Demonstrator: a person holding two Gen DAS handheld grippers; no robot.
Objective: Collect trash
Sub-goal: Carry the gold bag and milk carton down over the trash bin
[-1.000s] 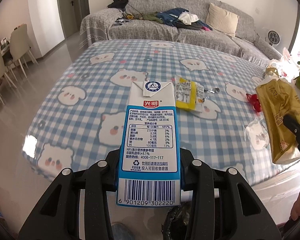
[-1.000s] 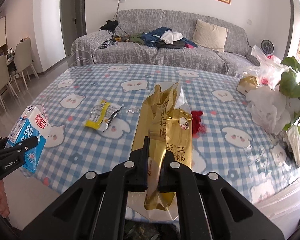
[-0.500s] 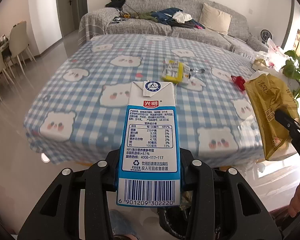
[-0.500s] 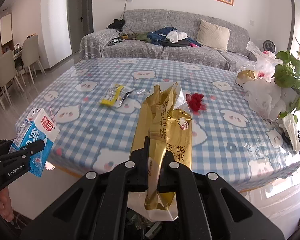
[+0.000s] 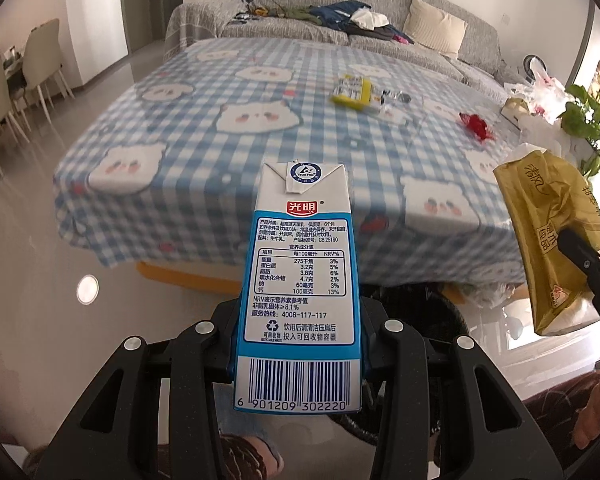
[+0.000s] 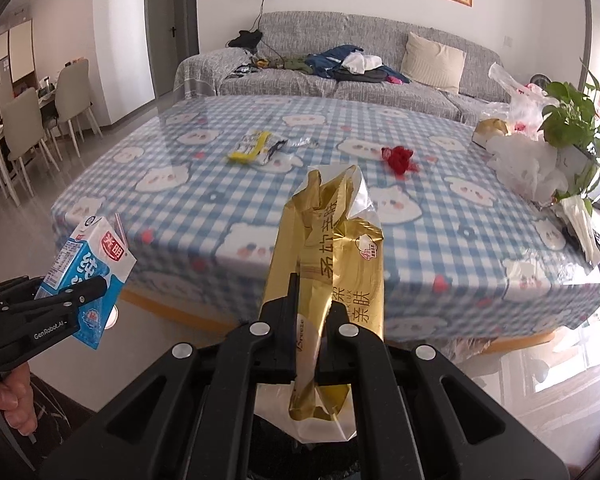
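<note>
A blue-and-white milk carton (image 5: 300,280) stands upright between the fingers of my left gripper (image 5: 299,340), which is shut on its lower part. My right gripper (image 6: 310,332) is shut on a crumpled gold wrapper (image 6: 332,248) that sticks up from the jaws. Each view shows the other tool: the gold wrapper (image 5: 548,220) at the right edge, the carton (image 6: 88,264) at the lower left. Both grippers hang off the front edge of the blue checked table (image 5: 204,168). On it lie a yellow wrapper (image 6: 250,146) and a red scrap (image 6: 398,158).
A dark round container (image 5: 432,312) sits on the floor under the table's front edge. Plastic bags (image 6: 520,164) and a potted plant (image 6: 572,120) crowd the table's right end. A grey sofa (image 6: 340,80) stands behind, dining chairs (image 6: 24,128) to the left.
Both grippers have drawn back from the table and sunk a little, each keeping its load. The table's front edge and the floor below it have come into view.
</note>
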